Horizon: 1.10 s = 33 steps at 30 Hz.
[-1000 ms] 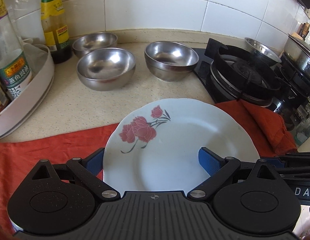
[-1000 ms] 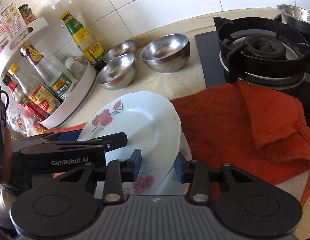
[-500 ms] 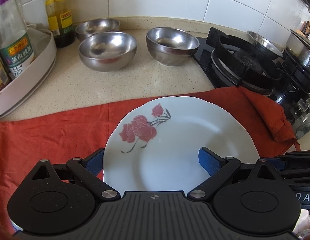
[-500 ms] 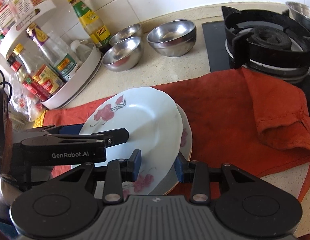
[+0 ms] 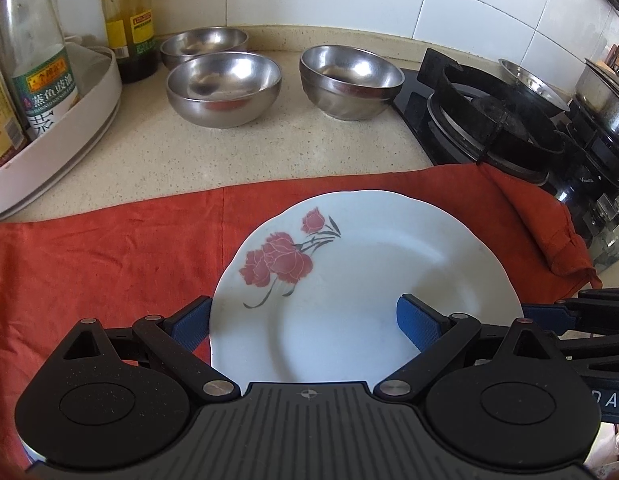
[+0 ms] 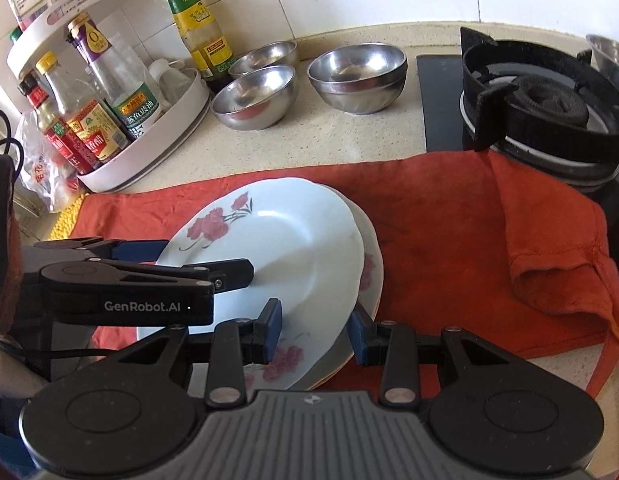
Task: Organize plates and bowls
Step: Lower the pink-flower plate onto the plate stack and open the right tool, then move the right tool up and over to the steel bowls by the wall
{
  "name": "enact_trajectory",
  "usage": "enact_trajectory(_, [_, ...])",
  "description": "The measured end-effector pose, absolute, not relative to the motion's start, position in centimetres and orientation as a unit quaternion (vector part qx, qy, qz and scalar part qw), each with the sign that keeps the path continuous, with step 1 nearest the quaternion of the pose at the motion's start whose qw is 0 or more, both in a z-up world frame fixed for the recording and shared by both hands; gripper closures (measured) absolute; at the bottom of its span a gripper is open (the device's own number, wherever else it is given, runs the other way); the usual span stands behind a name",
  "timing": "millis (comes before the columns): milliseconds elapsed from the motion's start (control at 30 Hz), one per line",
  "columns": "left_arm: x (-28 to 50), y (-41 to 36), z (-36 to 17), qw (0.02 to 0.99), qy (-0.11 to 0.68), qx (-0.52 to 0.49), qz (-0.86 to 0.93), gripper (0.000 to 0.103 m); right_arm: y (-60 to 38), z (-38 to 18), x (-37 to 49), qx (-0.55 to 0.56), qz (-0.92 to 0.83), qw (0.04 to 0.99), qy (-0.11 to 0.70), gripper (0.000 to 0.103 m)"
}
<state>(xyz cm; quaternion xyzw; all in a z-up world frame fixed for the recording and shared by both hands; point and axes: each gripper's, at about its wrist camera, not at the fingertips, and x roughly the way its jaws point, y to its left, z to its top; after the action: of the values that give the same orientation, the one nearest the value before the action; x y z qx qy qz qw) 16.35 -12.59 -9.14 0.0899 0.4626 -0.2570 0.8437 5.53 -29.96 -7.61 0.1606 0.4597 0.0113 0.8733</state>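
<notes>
Nearest: left gripper (image 5: 303, 322) has its jaws spread wide, one blue pad under the left rim of the top plate (image 5: 365, 280), the other above its well; whether they bear on the plate, cannot tell. Right gripper (image 6: 313, 334) is part open, jaws straddling the near edge of the plate stack, nothing clearly pinched. Change vs. 1 s ago: top plate was tilted up off the lower plate (image 6: 369, 268); it now sits lower and flatter, nested on it w/ a slight offset to the left, lower plate's rim showing on the right. Both views have pulled back and risen a little, so more of the red cloth (image 5: 109, 248) shows in front. Judgement: plate-on-plate placement is about done; what remains here is release and pull-out w/o dragging the top plate off centre. Farther back on the counter (image 5: 269, 152): three steel bowls, front-left bowl (image 5: 223, 88), rear bowl (image 5: 203, 44) behind it, right bowl (image 5: 351, 80) apart from both, none stacked yet, unmoved. Judgement: bowls are the next job. Beyond: condiment rack (image 6: 109, 120) at left, gas hob (image 6: 541, 108) at right.
</notes>
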Motion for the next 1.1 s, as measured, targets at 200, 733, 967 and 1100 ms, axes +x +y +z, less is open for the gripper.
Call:
enact_trajectory(200, [16.4,-12.7,-9.2,0.844,0.46,0.096,-0.259,0.009,-30.7,-7.5,6.0,0.148,-0.001,0.876,0.459,0.064])
enact_trajectory(733, [17.0,-12.9,-8.3,0.858,0.438,0.114,-0.242,0.008,-31.3,-7.3,7.0,0.132,0.018,0.891,0.434,0.06])
enact_trajectory(967, [18.5,-12.1,-7.8,0.864,0.43,0.121,-0.23,0.008,-31.2,-6.3,8.4,0.152,0.031,0.897,0.414,0.061])
enact_trajectory(1100, [19.4,-12.1,-7.0,0.87,0.417,0.129,-0.229,0.006,-31.0,-5.4,9.8,0.143,0.037,0.905,0.4,0.061])
